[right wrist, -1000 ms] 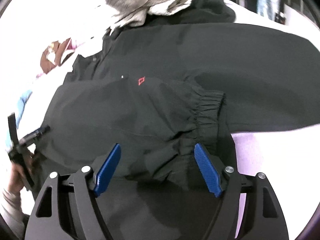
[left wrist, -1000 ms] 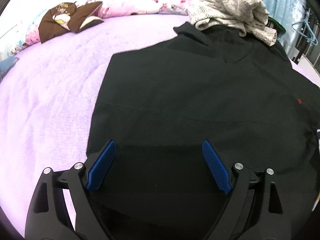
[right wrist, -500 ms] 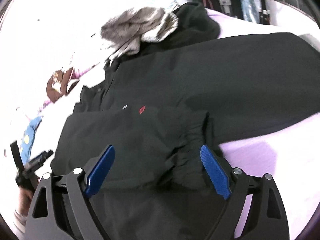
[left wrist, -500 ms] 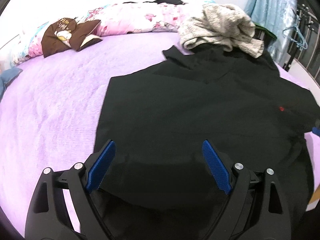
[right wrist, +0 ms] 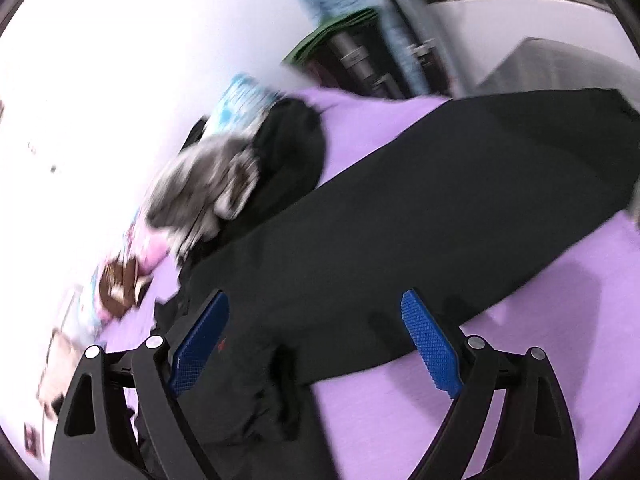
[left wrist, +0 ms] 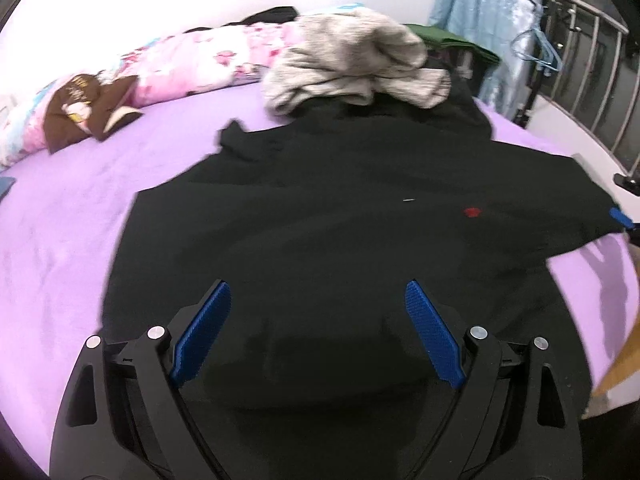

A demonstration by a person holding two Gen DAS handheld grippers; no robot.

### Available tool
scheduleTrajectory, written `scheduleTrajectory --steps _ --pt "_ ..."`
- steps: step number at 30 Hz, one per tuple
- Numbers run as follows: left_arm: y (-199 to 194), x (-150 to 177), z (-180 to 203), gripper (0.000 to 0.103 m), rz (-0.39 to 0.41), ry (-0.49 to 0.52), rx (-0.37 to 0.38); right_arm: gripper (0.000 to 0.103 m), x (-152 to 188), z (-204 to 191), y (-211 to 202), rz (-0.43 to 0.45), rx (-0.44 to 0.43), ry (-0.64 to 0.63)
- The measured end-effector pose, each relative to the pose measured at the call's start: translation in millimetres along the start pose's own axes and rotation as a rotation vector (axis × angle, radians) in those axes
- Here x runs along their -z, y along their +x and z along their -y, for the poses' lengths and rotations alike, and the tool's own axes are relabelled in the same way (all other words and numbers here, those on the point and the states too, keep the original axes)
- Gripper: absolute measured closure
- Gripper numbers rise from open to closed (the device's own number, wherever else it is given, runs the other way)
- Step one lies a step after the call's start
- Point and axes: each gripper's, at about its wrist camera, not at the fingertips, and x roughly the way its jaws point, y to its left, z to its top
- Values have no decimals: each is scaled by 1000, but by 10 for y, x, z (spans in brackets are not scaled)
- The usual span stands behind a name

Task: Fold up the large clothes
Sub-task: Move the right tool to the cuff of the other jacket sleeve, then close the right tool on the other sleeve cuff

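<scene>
I have the black jacket (left wrist: 340, 240) spread flat on the purple bed (left wrist: 72, 240), collar end toward twelve o'clock in the left wrist view, hem toward me at six. My left tool (left wrist: 318, 334) hangs over the hem with its blue pads spread wide and nothing between them; it is released, and the cloth below lies undisturbed. My right tool (right wrist: 316, 340) is likewise released, jaws apart, with only the jacket and bed showing through the gap. In the left view one of its blue pads peeks in at three o'clock, just beside the edge of the jacket.

In the right wrist view, which is blurred, a long sleeve (right wrist: 460, 208) runs out from the body toward two o'clock, lying straight on the bed, and a gathered cuff (right wrist: 276, 392) sits on the body at about six o'clock between the right tool's fingers. I read that as one sleeve already brought in across the chest, the other left out so it can be taken next.

A grey knit garment (left wrist: 352, 64) is heaped at twelve o'clock, resting on the jacket's collar end; I judge it was set aside there, though it may snag when the top is folded. A floral pillow (left wrist: 192, 64) lies at eleven o'clock, well apart from the work.

With both tools empty, my next grasp looks to be the outstretched sleeve.
</scene>
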Motion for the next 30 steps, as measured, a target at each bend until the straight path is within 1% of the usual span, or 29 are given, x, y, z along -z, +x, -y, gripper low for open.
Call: scheduleTrajectory --steps 2,4,6,8,10,12,15,17,20,27,30 --pt "-20 -42 185 17 5 8 17 16 -157 293 -134 48 13 76" --pt "-37 -110 386 17 8 15 38 16 -306 581 -256 73 21 151" --pt "-41 -162 548 17 9 19 49 16 -427 872 -394 107 65 225" --pt "-27 -180 648 17 -1 20 50 16 -529 1246 -542 144 88 324" --pt "3 -184 738 17 -24 11 68 16 -567 1465 -595 150 127 376" --pt "31 -193 809 17 -37 -12 91 16 -596 1607 -590 130 176 399" --pt "94 -211 926 17 -56 -29 104 16 -599 1704 -579 124 169 448" --pt "111 -213 995 17 -65 -33 111 16 -617 1755 -553 115 143 471" --pt "121 -211 1092 17 -71 -21 120 16 -616 1791 -475 104 135 494" --pt "113 -232 1204 17 -75 -15 129 16 -640 1861 -350 79 120 530" --pt "97 -242 1234 17 -73 -14 132 16 -645 1896 -321 69 129 534"
